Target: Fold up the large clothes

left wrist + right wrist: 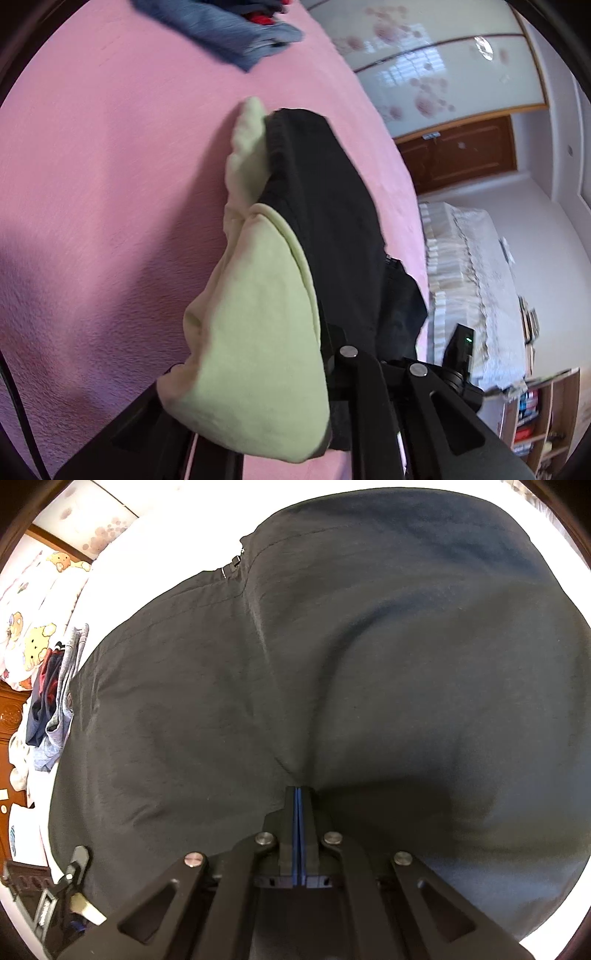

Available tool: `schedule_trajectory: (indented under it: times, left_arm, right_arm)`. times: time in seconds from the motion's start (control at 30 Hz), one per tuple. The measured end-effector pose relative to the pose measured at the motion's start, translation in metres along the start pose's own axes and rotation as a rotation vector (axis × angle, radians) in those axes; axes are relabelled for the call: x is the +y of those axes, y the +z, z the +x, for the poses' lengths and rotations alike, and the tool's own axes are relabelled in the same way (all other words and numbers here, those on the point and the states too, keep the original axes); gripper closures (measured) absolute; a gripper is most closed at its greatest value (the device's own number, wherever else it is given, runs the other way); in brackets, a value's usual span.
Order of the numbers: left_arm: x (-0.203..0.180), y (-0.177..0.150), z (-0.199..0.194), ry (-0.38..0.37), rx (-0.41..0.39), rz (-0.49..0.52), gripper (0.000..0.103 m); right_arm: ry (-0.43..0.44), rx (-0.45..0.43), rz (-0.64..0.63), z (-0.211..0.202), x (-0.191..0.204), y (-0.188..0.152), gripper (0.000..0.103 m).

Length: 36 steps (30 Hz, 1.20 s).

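Note:
A black garment with a pale green lining (258, 332) lies on the pink bed (110, 184). In the left wrist view one end of it rises off the bed and bunches over my left gripper (328, 343); the fingertips are buried in the cloth, which looks pinched between them. In the right wrist view the black garment (332, 646) fills the frame, zipper (236, 561) at the far edge. My right gripper (299, 790) points steeply down, blue pads (301, 830) pressed together on a small fold, with creases fanning out from the tips.
A pile of blue and grey clothes (236, 33) sits at the far side of the bed, also seen as a clothes pile (55, 694) beside a cartoon-bear quilt (33, 638). Past the bed edge stand a wardrobe (424, 74), a second bed (472, 277) and a bookshelf (543, 413).

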<state>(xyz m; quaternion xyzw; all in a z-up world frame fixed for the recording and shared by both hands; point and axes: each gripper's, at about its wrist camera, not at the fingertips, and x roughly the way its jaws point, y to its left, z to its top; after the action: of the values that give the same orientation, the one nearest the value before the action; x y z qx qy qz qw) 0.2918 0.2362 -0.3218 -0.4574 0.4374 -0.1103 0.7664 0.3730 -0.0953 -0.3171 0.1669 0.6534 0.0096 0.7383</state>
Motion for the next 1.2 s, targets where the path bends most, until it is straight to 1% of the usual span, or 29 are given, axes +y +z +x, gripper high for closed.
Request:
schedule_trajectory:
  times: [0.07,0.13,0.2,0.23,0.33,0.47,0.63,0.73,0.83,0.97,1.07,1.13,1.2]
  left_arm:
    - [-0.009,0.003,-0.005,-0.016,0.012,0.017,0.094]
    - [-0.027,0.004,-0.01,0.035,0.009,0.082,0.094]
    - [-0.046,0.003,-0.014,0.048,-0.007,0.144,0.095]
    - [-0.059,0.002,-0.018,0.037,-0.023,0.181,0.096]
    - [-0.089,-0.004,-0.026,0.0,-0.044,0.242,0.096]
    - [-0.14,-0.013,-0.032,-0.035,-0.073,0.347,0.097]
    - [-0.199,-0.037,-0.028,-0.043,-0.094,0.459,0.097]
    - [-0.239,-0.058,-0.018,-0.039,-0.094,0.533,0.097]
    - [-0.273,-0.086,-0.004,-0.003,-0.087,0.636,0.096]
    - [-0.307,-0.116,0.029,0.018,-0.021,0.679,0.096]
    - [-0.331,-0.142,0.055,0.077,0.007,0.75,0.095]
    - [-0.339,-0.157,0.069,0.108,0.029,0.793,0.095]
    - [-0.347,-0.173,0.083,0.139,0.062,0.835,0.095]
  right_arm:
    - [0.005,-0.008,0.005,-0.001,-0.001,-0.002,0.103]
    - [0.017,-0.017,0.013,-0.002,-0.003,-0.005,0.103]
    - [0.038,-0.025,0.022,-0.003,-0.007,-0.007,0.103]
    - [0.05,-0.028,0.026,-0.003,-0.01,-0.008,0.103]
    - [0.065,-0.041,0.009,-0.005,-0.014,-0.011,0.103]
    - [0.082,-0.053,-0.018,-0.008,-0.02,-0.015,0.103]
    - [0.156,-0.021,-0.047,-0.01,-0.036,-0.013,0.103]
    - [0.206,0.002,-0.089,-0.009,-0.047,-0.009,0.103]
    - [0.256,0.028,-0.14,-0.007,-0.057,-0.004,0.103]
    - [0.325,0.081,-0.181,-0.004,-0.072,0.005,0.103]
    - [0.38,0.123,-0.235,-0.003,-0.084,0.012,0.103]
    - [0.437,0.151,-0.233,0.0,-0.095,0.017,0.103]
    - [0.508,0.179,-0.201,0.005,-0.11,0.021,0.103]
